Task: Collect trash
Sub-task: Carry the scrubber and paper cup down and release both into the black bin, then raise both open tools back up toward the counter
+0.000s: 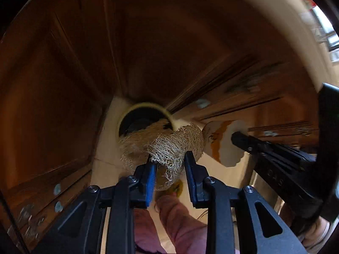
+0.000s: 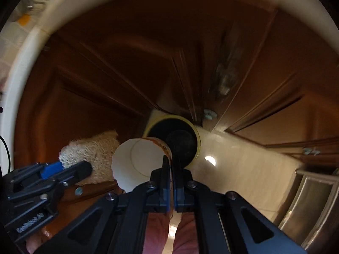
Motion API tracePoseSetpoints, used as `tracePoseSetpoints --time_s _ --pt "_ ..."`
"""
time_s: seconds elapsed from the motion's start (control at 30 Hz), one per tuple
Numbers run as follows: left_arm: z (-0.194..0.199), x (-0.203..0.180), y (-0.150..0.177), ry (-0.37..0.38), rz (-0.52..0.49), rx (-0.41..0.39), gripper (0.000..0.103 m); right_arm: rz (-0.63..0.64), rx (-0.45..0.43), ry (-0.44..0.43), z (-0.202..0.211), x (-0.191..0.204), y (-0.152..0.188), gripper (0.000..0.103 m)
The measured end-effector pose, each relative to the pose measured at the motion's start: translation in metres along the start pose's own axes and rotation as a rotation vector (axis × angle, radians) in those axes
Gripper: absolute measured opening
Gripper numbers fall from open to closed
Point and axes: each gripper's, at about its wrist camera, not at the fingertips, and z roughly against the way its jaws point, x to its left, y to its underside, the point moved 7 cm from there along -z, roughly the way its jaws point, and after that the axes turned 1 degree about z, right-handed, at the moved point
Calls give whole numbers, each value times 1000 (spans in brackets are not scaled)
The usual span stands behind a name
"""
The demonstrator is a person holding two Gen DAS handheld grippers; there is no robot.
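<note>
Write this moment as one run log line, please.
left gripper: shut on loofah | right gripper: shut on paper cup | both above trash bin

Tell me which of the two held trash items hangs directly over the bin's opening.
The white paper cup, pinched at its rim by the right gripper; the tan fibrous loofah sits beside the yellow-rimmed bin.

left wrist view: you look steeply down along its fingers (image 1: pixel 152 169), close above the round bin (image 1: pixel 146 118) on the pale floor (image 1: pixel 106 148).
right wrist view: same steep downward look from just beside it.
shared: bin (image 2: pixel 178 141), wooden cabinets (image 2: pixel 106 63), and each other's gripper.
</note>
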Motion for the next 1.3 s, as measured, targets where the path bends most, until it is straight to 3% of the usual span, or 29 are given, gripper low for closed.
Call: tracePoseSetpoints --time_s 0.2,0.33,0.4,0.47,0.57,0.7,0.9,1.3 --pt "-105 43 -8 -56 -30 112 28 -61 51 18 -107 -10 6 3" --pt "-145 55 -9 -100 -53 127 36 -105 81 -10 -146 -12 8 6" --pt "-153 54 -5 -132 -80 120 50 -109 88 0 -157 -14 9 10" --pt "-152 53 -6 -168 -102 93 63 -116 81 11 -161 -17 10 23" --pt "-148 56 -8 -187 -102 91 67 -132 64 17 -158 -20 10 35" --pt "-143 60 -11 -186 -66 98 68 -132 77 2 -150 -16 11 36" --pt "-103 63 -12 -168 -21 75 68 -105 84 -27 -109 -3 15 36" --pt "67 -1 -20 -153 -90 -96 68 -56 -25 -50 36 14 22 36"
